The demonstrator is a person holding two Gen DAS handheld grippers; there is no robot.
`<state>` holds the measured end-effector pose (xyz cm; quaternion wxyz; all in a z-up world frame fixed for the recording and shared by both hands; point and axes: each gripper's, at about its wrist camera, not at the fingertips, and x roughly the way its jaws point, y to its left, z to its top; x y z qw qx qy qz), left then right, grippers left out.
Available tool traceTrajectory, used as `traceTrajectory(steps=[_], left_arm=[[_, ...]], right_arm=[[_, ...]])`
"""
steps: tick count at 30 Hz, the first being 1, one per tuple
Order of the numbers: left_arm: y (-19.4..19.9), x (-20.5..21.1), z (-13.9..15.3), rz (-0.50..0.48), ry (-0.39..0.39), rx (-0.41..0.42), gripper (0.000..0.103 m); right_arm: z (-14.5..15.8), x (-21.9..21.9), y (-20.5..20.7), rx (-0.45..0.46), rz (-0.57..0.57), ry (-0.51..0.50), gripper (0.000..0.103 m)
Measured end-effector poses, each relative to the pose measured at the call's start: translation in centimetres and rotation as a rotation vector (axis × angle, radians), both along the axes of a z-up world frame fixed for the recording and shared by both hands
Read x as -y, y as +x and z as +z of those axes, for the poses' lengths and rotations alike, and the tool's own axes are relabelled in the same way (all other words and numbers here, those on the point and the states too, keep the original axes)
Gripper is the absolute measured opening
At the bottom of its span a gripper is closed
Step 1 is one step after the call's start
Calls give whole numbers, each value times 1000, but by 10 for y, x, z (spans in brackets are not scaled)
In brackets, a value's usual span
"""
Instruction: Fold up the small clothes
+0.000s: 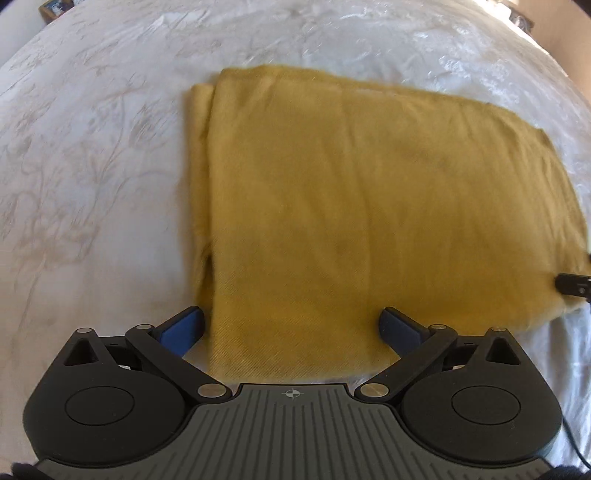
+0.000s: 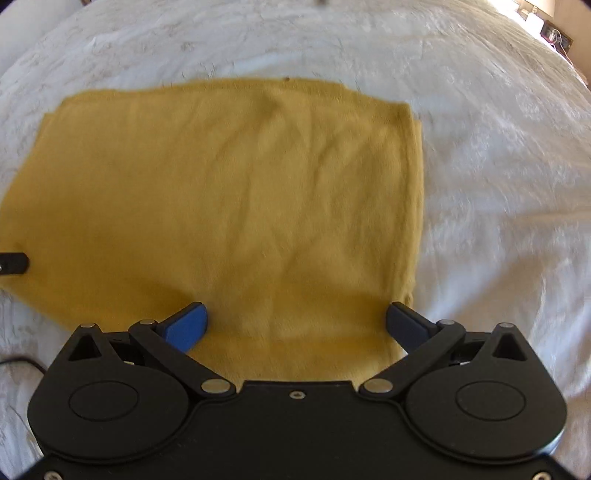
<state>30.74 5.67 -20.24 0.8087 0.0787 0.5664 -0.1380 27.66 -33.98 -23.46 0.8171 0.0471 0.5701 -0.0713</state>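
Note:
A mustard-yellow cloth [image 1: 351, 206] lies folded flat on a white patterned bedspread [image 1: 92, 166]; a lower layer peeks out along its left edge. My left gripper [image 1: 291, 325] is open, hovering over the cloth's near left corner, with nothing between its blue pads. In the right wrist view the same cloth [image 2: 240, 206] shows soft wrinkles, and my right gripper [image 2: 297, 321] is open over its near right corner, also holding nothing. A black tip of the right gripper [image 1: 572, 286] shows at the left view's right edge; a tip of the left gripper [image 2: 13, 263] shows at the right view's left edge.
The white bedspread [image 2: 498, 184] spreads on all sides of the cloth. A dark cable [image 2: 22, 362] lies at the near left in the right wrist view. Small objects [image 1: 53, 9] sit beyond the bed's far corners.

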Motion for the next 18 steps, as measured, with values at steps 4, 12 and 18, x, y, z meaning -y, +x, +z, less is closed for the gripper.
traceTrajectory(steps=[4,12,18], left_arm=[[-9,-27,-1,66,-44,-21,103],[-37,-37,3,63,-35,-30,103],[-67,-43,-5,60,-48,-61,103]], right_arm=[[2,21,-18,-17,-140,52,102],[24,21,-50,33,-288,170,102],[14,-7,-95,-16,-353,237,102]])
